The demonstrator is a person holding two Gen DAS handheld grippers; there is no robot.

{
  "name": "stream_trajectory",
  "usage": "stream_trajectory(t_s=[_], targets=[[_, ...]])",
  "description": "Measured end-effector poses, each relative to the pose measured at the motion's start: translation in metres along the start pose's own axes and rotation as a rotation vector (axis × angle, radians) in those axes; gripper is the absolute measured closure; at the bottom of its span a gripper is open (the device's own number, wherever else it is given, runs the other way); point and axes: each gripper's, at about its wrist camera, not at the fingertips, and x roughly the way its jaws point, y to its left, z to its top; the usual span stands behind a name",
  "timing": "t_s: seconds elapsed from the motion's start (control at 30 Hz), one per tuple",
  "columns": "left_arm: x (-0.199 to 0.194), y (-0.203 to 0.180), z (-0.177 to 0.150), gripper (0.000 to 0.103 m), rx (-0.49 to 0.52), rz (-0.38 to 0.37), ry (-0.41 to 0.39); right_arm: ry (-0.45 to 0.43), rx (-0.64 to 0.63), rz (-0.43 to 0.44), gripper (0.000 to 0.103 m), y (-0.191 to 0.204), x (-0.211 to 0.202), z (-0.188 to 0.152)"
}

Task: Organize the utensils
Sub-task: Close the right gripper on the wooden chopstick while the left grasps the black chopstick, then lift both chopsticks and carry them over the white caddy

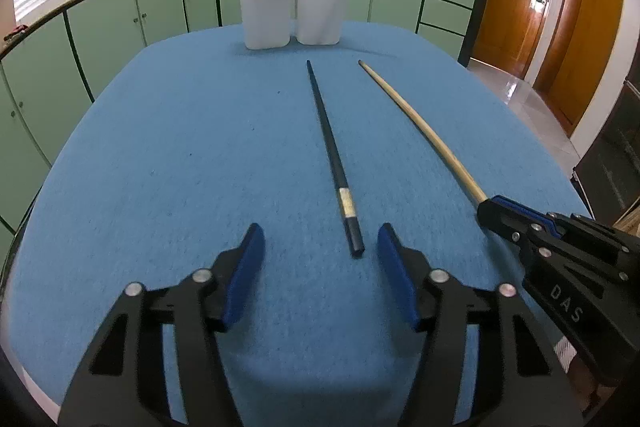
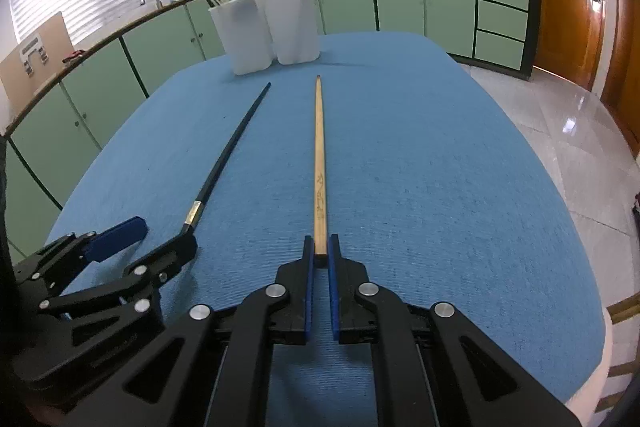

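In the left wrist view, the left gripper (image 1: 320, 247) is seen spread wide just above the blue tablecloth (image 1: 180, 167), its 2 blue pads (image 1: 250, 267) standing apart on either side of the near end of a black chopstick (image 1: 332, 155), which is touched by neither pad. The black chopstick lies flat on the cloth and points toward a white holder (image 1: 294, 11) with 2 compartments at the far edge of the table, in which several utensils are stood upright. Beside it, to the right, a wooden chopstick (image 1: 416, 123) is laid, and its near end is clamped by the right gripper (image 1: 486, 205). In the right wrist view, the right gripper (image 2: 320, 247) is shown closed on the butt of the wooden chopstick (image 2: 319, 163), which is stretched straight ahead toward the white holder (image 2: 266, 27). The black chopstick (image 2: 228, 155) is seen to the left, its near end hidden behind a finger of the spread left gripper (image 2: 160, 237).
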Motion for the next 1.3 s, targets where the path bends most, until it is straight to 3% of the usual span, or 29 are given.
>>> stream_trajectory(t_s=[0.03, 0.27, 0.43, 0.5, 0.83, 1.1, 1.3], targets=[[0.001, -0.001, 0.000, 0.057, 0.001, 0.002, -0.001, 0.000, 0.004, 0.002, 0.097, -0.001, 0.000, 0.000], [0.005, -0.008, -0.001, 0.069, 0.000, 0.040, -0.020, 0.002, 0.012, 0.008, 0.096, -0.004, 0.002, -0.002], [0.005, -0.016, -0.002, 0.091, 0.021, 0.042, -0.029, -0.004, 0.011, 0.006, 0.096, -0.003, 0.002, -0.004], [0.005, -0.018, -0.002, 0.095, 0.026, 0.037, -0.026, -0.005, 0.015, 0.008, 0.096, -0.003, 0.002, -0.004], [-0.003, -0.010, 0.004, 0.097, 0.002, 0.026, -0.033, -0.033, -0.001, 0.011, 0.096, -0.005, -0.006, -0.004], [-0.050, -0.005, 0.033, 0.097, 0.084, 0.103, -0.180, -0.141, -0.051, 0.021, 0.096, -0.009, -0.050, 0.023], [-0.086, -0.004, 0.063, 0.097, 0.127, 0.108, -0.275, -0.215, -0.055, 0.065, 0.096, -0.013, -0.086, 0.054]])
